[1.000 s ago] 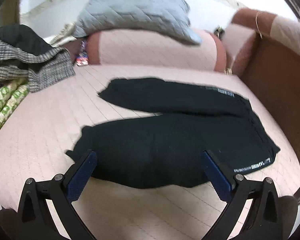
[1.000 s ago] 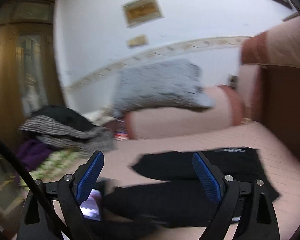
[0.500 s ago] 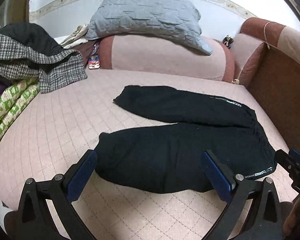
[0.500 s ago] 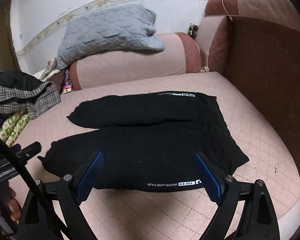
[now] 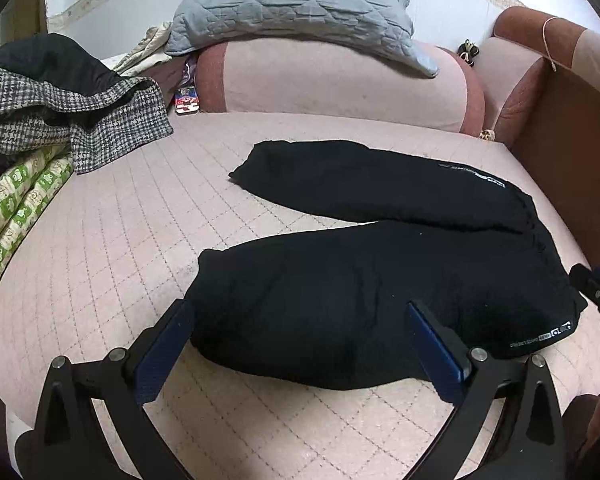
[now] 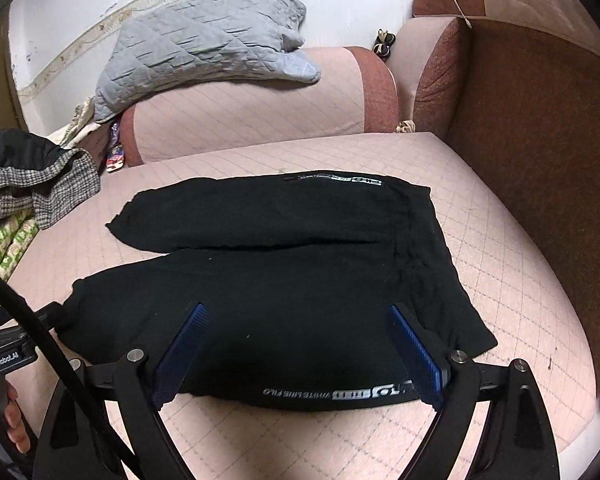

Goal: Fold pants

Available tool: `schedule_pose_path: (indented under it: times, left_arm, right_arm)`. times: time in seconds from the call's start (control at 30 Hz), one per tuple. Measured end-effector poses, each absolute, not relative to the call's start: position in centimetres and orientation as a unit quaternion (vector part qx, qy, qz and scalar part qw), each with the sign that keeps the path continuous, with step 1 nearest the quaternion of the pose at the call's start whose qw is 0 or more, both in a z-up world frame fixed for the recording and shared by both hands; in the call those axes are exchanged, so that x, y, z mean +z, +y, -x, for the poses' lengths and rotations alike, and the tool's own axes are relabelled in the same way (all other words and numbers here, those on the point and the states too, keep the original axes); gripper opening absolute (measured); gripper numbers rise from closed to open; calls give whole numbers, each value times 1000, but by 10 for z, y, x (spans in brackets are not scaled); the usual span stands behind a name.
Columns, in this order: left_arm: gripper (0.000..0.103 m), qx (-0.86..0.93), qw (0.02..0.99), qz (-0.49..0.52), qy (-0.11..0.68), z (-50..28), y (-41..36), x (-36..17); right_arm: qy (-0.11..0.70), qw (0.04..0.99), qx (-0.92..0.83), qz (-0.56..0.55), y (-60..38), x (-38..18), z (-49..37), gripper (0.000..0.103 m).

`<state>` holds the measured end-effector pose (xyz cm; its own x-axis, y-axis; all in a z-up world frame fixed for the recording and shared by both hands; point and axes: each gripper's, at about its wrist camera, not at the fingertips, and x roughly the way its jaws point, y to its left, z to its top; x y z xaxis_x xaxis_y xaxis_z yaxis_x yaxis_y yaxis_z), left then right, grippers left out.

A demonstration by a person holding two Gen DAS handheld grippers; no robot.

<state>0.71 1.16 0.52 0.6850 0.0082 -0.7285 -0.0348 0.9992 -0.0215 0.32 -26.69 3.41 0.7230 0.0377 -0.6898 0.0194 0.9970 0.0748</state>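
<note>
Black pants [image 5: 380, 276] lie flat on the pink quilted sofa seat [image 5: 140, 232], legs spread in a V toward the left and waistband at the right. They also show in the right wrist view [image 6: 280, 280], with white lettering along the near edge. My left gripper [image 5: 300, 344] is open and empty, hovering over the near leg close to its cuff. My right gripper [image 6: 296, 348] is open and empty, hovering over the near hip and waist part. The tip of the right gripper [image 5: 598, 292] shows at the right edge of the left wrist view.
A pile of clothes with a houndstooth garment [image 5: 72, 116] and a green patterned cloth [image 5: 16, 208] lies at the left. A grey quilted pillow [image 5: 300, 4] rests on the pink bolster [image 5: 340, 80] behind. The brown armrest [image 6: 540, 160] bounds the right side.
Both grippers have moved lower and closer to the pants. The right wrist view swung down from the wall to the pants. The pants have not moved.
</note>
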Motion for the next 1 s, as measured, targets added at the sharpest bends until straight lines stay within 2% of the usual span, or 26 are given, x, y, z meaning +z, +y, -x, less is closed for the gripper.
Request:
schedule_pose_path:
  times: [0.4, 0.67, 0.87, 1.0]
  left_arm:
    - [103, -56, 898, 36, 435, -59, 37, 5]
    - [103, -68, 890, 67, 447, -180, 103, 14]
    - [103, -113, 859, 101, 489, -273, 113, -18]
    - [103, -116, 857, 105, 491, -312, 109, -39]
  right_arm:
    - [409, 910, 13, -69, -299, 22, -64, 94]
    - [440, 894, 2, -83, -362, 15, -158, 94]
    - [464, 878, -28, -110, -412, 1, -230, 94]
    - [480, 871, -37, -102, -424, -12, -270, 94]
